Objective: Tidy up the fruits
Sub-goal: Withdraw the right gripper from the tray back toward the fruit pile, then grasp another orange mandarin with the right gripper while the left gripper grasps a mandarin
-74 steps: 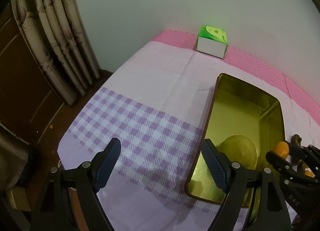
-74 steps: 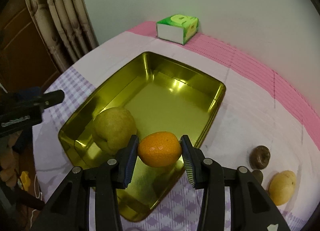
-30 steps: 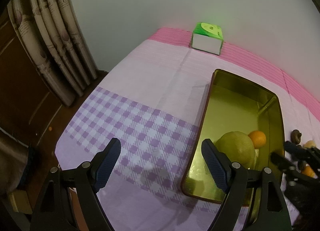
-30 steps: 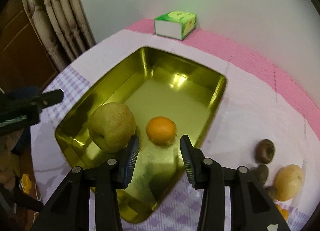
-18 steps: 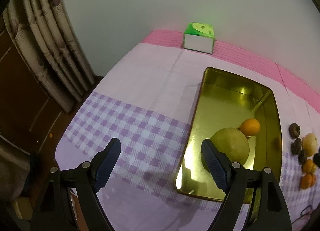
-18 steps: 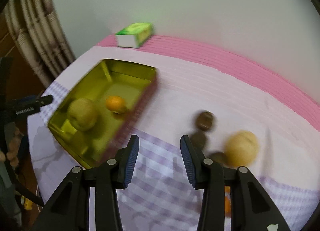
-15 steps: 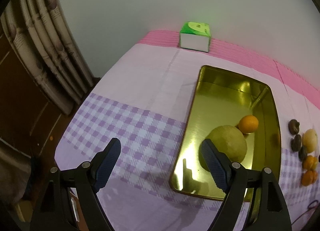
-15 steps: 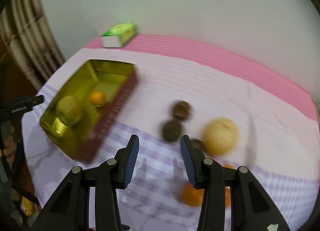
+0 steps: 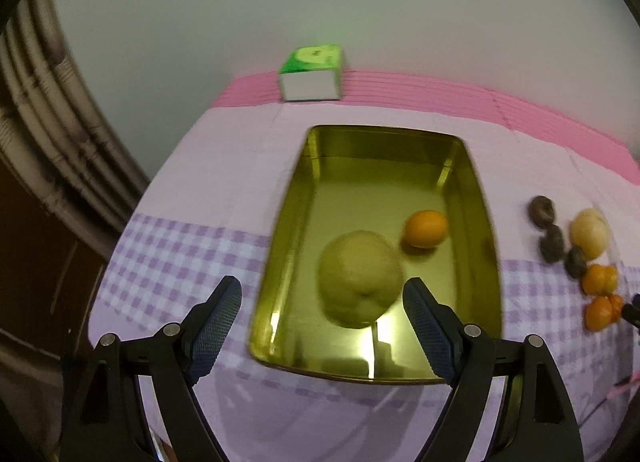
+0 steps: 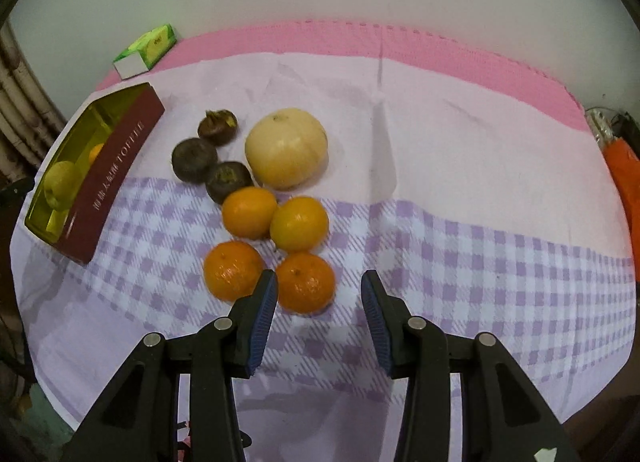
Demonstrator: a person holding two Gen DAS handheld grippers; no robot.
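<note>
The left hand-held gripper (image 9: 322, 324) hangs over the near end of the gold-lined rectangular metal tin (image 9: 491, 262), its blue-padded jaws spread wide with nothing between them. Inside the tin lie a large yellow-green pear (image 9: 360, 278) and, just beyond it to the right, a small orange mandarin (image 9: 425, 228); the two look close but whether they touch is unclear. The tin sits on a counter covered by a lilac-checked and pink-striped cloth (image 10: 480, 254), with a green-and-white carton (image 9: 312, 74) at the far edge by the wall.

The right hand-held gripper (image 10: 318, 316) is over the loose fruit to the right of the tin, its jaws parted only a little and holding nothing. Just ahead of its left pad lie two deep-orange mandarins (image 10: 306, 282), side by side. Beyond them are two paler orange citrus fruits (image 10: 299, 223), touching, then three dark brown round fruits (image 10: 194, 159) clustered together and a pale cream round fruit (image 10: 286, 148) beside them
</note>
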